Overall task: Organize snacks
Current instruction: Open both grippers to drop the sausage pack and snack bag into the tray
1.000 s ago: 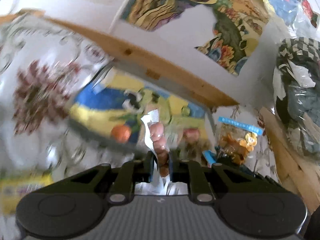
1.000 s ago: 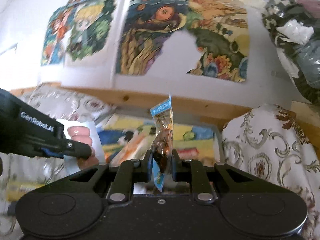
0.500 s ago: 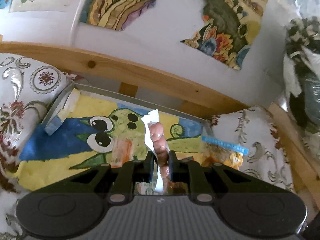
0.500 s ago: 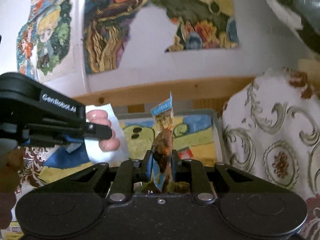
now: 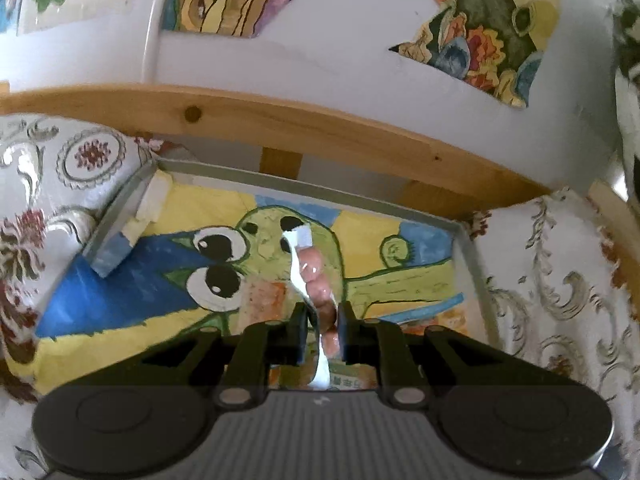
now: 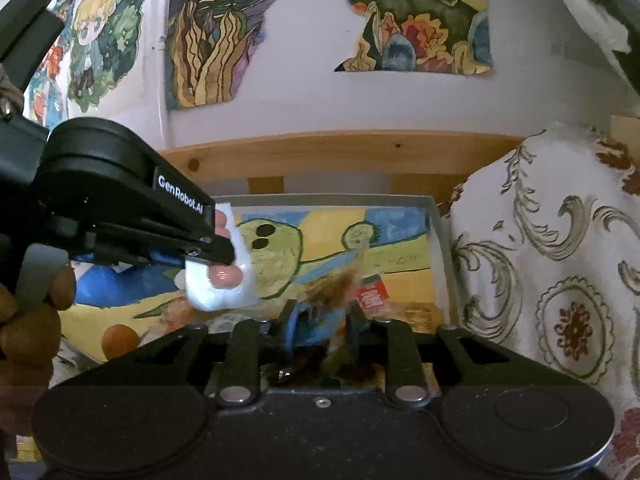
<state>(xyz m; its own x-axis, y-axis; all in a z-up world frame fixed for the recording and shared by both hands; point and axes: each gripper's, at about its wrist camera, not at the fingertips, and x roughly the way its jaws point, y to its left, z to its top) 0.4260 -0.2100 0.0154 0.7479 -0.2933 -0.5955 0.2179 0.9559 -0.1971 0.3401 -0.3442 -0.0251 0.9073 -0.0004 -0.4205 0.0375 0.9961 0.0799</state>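
Note:
A grey-rimmed tray (image 5: 312,188) with a painted frog on its floor lies ahead of both grippers. My left gripper (image 5: 322,320) is shut on a white packet of pink sausages (image 5: 314,276), held upright over the tray. From the right wrist the left gripper (image 6: 226,250) shows side-on with that sausage packet (image 6: 224,284). My right gripper (image 6: 322,320) has its jaws slightly parted. A brown snack packet with a blue top (image 6: 332,280) is tipping forward and right out of them, blurred, over the tray's (image 6: 328,200) right part.
In the tray lie a small red packet (image 6: 372,296), an orange packet (image 5: 264,296) and a blue-topped packet (image 5: 432,308). Patterned cloth (image 6: 540,260) rises on both sides. A wooden rail (image 5: 320,128) and a postered wall stand behind. A person's hand (image 6: 36,320) holds the left gripper.
Both grippers have moved forward over the tray. The right jaws have widened a little and the brown packet, upright before, now tips to the right. The left still grips the sausages.

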